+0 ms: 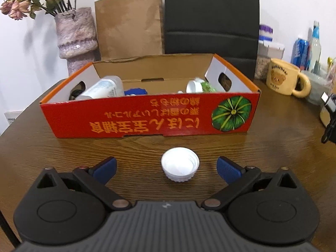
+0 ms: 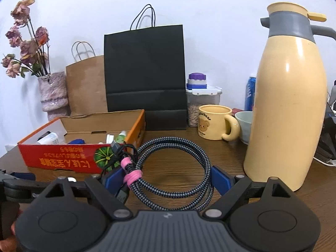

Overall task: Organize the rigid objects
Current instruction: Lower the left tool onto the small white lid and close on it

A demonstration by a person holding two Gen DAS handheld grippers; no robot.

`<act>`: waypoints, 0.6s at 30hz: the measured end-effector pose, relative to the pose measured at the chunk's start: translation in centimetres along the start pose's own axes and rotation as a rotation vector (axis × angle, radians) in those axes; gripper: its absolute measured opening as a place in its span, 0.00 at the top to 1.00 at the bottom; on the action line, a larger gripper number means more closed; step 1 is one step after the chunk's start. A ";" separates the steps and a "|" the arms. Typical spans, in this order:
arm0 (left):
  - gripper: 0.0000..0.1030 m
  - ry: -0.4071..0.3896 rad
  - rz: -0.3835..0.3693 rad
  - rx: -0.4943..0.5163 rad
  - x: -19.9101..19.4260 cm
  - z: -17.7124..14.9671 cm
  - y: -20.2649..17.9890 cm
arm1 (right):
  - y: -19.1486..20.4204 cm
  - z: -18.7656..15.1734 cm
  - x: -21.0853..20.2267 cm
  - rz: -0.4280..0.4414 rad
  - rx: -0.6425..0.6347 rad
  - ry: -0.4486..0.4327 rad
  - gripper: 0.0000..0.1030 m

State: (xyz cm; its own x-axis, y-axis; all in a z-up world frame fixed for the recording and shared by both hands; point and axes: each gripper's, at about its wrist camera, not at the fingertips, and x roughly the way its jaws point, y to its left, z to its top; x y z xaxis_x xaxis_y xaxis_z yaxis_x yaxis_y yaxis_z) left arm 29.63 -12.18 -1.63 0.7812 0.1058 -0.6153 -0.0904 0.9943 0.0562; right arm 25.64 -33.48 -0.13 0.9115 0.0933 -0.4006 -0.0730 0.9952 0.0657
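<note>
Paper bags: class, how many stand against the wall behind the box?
2. A brown paper bag stands left, beside the vase; a black paper bag stands right of it. Others may be hidden behind them.

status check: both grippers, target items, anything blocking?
Left gripper open, straddling white plastic bottle cap, not gripped. Right gripper closed on coiled blue-black braided cable. Red cardboard box ahead, path clear.
</note>
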 end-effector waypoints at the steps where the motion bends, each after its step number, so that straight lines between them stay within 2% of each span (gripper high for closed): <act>1: 0.00 0.009 0.006 0.003 0.2 0.0 -0.2 | -0.1 0.0 0.1 -0.001 0.002 0.003 0.16; 10: 0.00 0.049 0.040 -0.001 1.7 0.0 -0.6 | -0.5 -0.5 1.5 -0.016 0.011 0.032 0.16; 15: 0.00 0.058 0.034 -0.013 2.0 0.1 -0.3 | -0.4 -0.6 1.9 -0.015 0.011 0.036 0.16; 17: 0.02 0.058 0.025 -0.020 2.0 0.0 -0.2 | -0.3 -0.7 1.9 -0.016 0.008 0.037 0.16; 18: 0.08 0.056 0.016 -0.022 1.9 0.0 -0.1 | -0.4 -0.7 2.0 -0.015 0.007 0.037 0.16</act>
State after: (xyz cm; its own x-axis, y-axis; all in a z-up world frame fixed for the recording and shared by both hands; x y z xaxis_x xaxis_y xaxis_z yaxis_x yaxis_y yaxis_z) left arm 31.14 -12.09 -2.82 0.7439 0.1206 -0.6573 -0.1172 0.9919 0.0494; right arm 27.16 -33.63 -1.58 0.8970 0.0791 -0.4349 -0.0560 0.9963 0.0658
